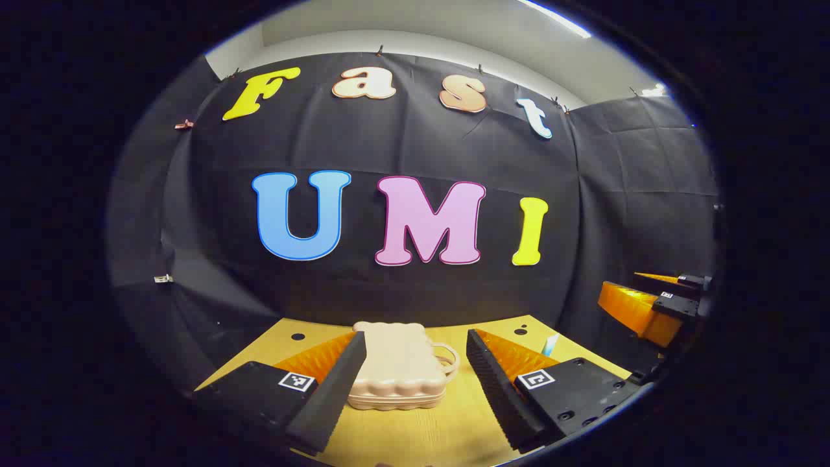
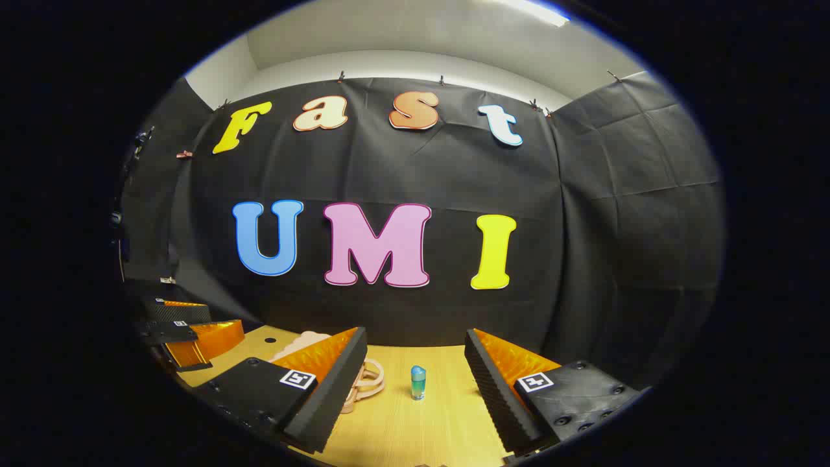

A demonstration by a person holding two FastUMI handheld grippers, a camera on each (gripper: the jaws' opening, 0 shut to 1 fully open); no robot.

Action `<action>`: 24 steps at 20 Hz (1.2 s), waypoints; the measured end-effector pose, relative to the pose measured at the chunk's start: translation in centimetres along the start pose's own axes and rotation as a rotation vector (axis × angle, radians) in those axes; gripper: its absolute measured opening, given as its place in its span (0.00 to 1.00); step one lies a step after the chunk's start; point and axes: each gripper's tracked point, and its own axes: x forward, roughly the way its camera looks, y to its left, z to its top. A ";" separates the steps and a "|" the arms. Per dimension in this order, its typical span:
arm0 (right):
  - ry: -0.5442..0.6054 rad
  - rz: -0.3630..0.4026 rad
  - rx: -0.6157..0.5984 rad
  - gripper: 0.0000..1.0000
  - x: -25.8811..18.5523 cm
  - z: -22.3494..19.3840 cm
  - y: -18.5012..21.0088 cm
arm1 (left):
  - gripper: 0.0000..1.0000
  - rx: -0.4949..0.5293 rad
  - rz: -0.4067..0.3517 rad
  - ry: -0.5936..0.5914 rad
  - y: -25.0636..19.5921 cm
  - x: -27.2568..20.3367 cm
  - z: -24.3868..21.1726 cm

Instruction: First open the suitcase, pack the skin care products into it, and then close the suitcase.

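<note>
Left gripper view: our left gripper [image 1: 415, 379], jaws apart, faces a closed, rigid-looking suitcase [image 1: 397, 370]; we'd grip its looped handle [image 1: 446, 358] on the right.

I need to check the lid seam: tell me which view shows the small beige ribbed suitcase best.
The left gripper view: the small beige ribbed suitcase lies closed, centred between that gripper's fingers, handle visible. The right gripper view shows its handle and an edge behind a finger.

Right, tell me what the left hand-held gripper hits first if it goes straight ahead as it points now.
Most likely the closed suitcase: it lies on the table between the open fingers of the left hand-held gripper, directly ahead. How far off it lies is hard to judge.
</note>
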 end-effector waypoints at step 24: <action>0.102 0.016 -0.050 0.96 7.3 -5.2 -7.8 | 0.96 0.036 -0.056 0.112 -7.9 12.6 -3.3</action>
